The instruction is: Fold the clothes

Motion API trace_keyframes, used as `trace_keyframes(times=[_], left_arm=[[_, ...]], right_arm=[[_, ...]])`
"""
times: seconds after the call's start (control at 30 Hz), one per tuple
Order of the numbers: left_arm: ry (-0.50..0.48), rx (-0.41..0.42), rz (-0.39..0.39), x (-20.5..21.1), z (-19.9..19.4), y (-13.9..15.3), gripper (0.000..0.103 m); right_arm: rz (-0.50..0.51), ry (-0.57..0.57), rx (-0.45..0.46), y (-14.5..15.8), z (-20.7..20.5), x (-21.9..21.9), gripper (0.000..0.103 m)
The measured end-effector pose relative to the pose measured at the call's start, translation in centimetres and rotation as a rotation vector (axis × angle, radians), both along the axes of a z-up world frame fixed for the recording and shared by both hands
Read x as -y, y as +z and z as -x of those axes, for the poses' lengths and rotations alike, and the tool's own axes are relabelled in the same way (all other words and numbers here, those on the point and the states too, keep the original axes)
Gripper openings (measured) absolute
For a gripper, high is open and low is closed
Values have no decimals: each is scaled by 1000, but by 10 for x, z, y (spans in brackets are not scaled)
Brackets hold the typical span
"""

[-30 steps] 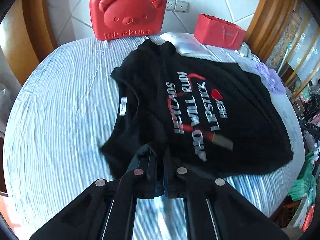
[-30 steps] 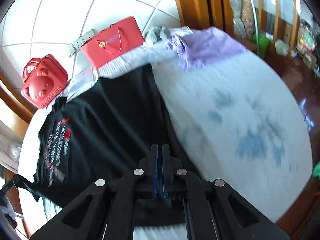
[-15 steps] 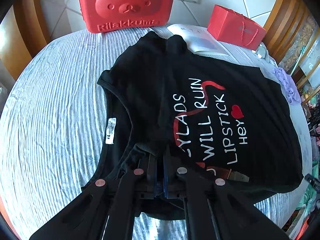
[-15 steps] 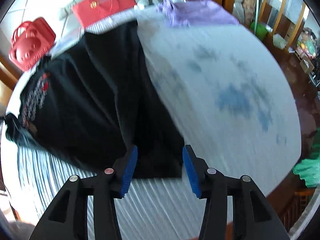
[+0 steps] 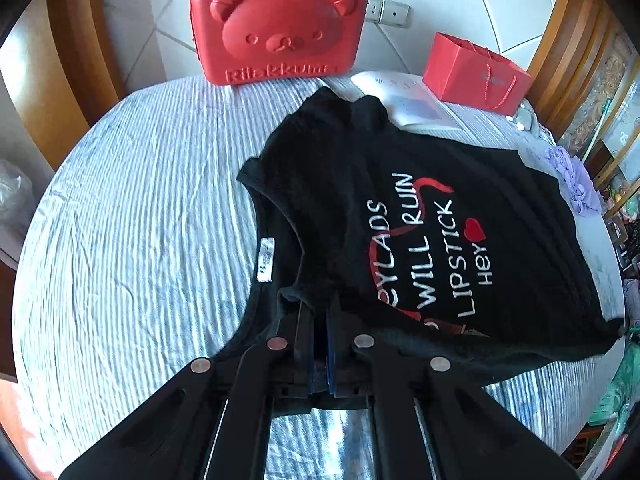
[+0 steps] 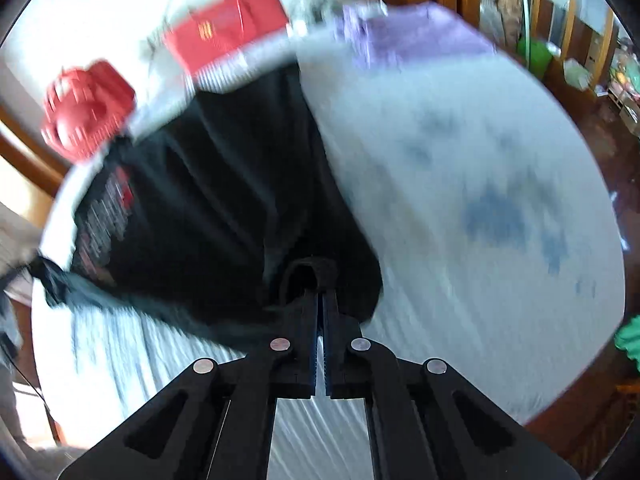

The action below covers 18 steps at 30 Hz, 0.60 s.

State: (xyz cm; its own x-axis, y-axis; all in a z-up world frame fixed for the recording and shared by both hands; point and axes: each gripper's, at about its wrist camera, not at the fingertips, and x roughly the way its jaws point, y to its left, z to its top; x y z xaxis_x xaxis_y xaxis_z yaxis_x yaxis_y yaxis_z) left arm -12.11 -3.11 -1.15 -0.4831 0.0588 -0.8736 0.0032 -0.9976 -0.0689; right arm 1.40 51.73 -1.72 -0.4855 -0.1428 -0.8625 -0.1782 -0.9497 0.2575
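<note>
The black T-shirt (image 5: 420,216) is spread print-up on the striped worktop (image 5: 140,220), no fold completed. Its shoulder is clenched in the left tongs (image 5: 320,312), its hem in the right tongs (image 6: 321,300).

Bright daylight; right view motion-blurred, fisheye-warped edges

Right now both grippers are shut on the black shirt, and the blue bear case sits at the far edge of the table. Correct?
One error: the bear case is red, not blue, as the left wrist view shows. The rest holds: the left gripper and the right gripper are both shut on the black shirt, and the case sits at the far edge of the table.
</note>
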Motion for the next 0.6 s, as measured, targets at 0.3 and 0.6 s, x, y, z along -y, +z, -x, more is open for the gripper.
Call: trace_keyframes(times=[0.3, 0.6], left_arm=[[-5, 76, -4, -3, 69, -29, 25], [20, 48, 85, 15, 2, -37, 56]], right_arm=[[-240, 41, 25, 17, 143, 4, 20], [-248, 63, -4, 8, 94, 13, 49]])
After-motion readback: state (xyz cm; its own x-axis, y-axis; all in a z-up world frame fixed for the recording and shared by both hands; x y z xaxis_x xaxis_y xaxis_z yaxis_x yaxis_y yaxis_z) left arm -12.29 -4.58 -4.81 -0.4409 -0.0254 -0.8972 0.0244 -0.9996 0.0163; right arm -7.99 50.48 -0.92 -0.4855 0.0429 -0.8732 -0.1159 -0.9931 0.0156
